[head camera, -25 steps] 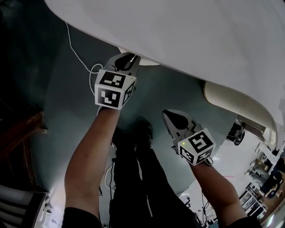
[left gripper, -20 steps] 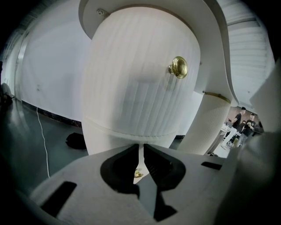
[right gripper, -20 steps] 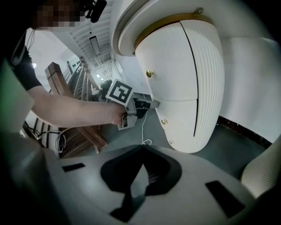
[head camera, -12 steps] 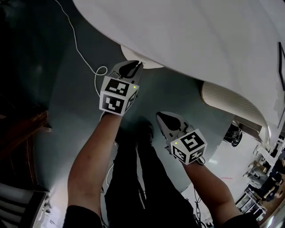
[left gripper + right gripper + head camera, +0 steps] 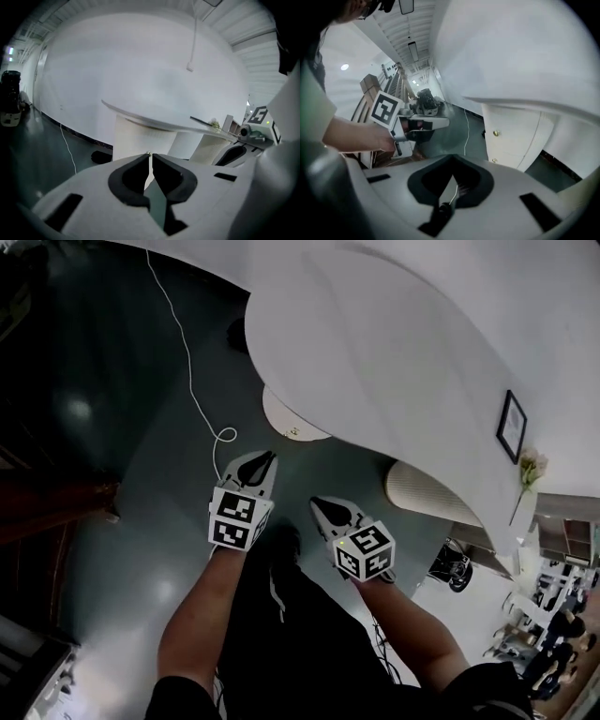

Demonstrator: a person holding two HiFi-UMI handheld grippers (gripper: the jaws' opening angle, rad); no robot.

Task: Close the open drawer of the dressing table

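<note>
The white dressing table (image 5: 394,362) fills the upper right of the head view. In the right gripper view its rounded drawer unit (image 5: 520,136) shows two brass knobs (image 5: 496,133); I cannot tell whether a drawer stands out. My left gripper (image 5: 270,457) is shut and empty, held over the floor short of the table's pedestal (image 5: 292,420). Beside it my right gripper (image 5: 315,502) is also shut and empty. In the left gripper view the shut left gripper (image 5: 150,156) points at the white pedestal (image 5: 140,140). The shut right gripper (image 5: 453,174) faces the drawer unit.
A white cable (image 5: 187,371) runs across the dark green floor (image 5: 112,427). Dark wooden furniture (image 5: 47,512) stands at the left. A ribbed white drum (image 5: 427,495) sits under the table's right part. A framed picture (image 5: 511,426) and flowers (image 5: 528,470) are on the tabletop.
The head view has pulled back from the table. Both grippers sit lower in it, closer together and farther from the table's edge. Their jaws stay shut.
</note>
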